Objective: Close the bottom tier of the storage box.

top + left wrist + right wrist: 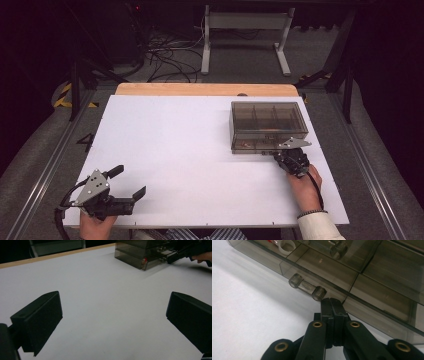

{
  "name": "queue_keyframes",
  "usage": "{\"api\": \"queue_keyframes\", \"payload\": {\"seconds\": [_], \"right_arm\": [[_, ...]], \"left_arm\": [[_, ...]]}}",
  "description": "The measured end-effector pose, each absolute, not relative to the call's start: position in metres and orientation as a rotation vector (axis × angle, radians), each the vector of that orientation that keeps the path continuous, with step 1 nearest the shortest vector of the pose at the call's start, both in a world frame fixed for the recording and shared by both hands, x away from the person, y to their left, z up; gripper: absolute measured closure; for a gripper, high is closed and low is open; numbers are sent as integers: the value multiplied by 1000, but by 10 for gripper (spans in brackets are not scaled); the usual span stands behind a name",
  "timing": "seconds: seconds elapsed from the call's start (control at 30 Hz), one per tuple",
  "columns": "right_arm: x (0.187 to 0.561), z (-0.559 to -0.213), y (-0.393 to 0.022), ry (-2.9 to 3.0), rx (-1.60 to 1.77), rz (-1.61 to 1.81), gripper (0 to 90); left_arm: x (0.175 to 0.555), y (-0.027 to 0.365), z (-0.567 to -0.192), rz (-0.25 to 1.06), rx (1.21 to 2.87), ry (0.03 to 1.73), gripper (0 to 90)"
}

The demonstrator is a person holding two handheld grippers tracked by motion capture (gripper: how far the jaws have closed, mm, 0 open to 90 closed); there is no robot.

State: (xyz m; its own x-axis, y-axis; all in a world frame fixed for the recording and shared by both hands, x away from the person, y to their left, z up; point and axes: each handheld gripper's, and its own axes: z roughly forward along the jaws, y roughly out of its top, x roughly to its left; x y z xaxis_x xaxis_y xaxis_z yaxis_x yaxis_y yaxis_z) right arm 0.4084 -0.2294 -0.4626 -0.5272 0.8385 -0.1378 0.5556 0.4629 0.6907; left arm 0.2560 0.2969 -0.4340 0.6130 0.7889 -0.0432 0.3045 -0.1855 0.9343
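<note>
High view: a smoky plastic drawer box (pixel 268 126) sits at the far right of the white table (pixel 180 150); the right gripper (pixel 278 153) is against the box's front face, while the left gripper (pixel 131 181) hovers well away from the box, jaws wide and empty. Left gripper view: the box (pixel 142 252) is far off, drawers seemingly shut. Right gripper view: jaws pressed together on nothing, tips just beside the lower drawer's clear handle (pixel 307 287), so pushing looks about finished, or pulling hasn't begun.

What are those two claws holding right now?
Nothing. The right gripper is shut empty, its tips by the drawer handle of the smoky plastic box; the left gripper is open.
</note>
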Motion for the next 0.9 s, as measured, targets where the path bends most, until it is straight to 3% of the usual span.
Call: {"api": "queue_keyframes", "payload": {"seconds": [0.9], "right_arm": [[424,-465,-225,2193,1203,824,900]], "left_arm": [[257,296,-434,561,1757,892,12]]}}
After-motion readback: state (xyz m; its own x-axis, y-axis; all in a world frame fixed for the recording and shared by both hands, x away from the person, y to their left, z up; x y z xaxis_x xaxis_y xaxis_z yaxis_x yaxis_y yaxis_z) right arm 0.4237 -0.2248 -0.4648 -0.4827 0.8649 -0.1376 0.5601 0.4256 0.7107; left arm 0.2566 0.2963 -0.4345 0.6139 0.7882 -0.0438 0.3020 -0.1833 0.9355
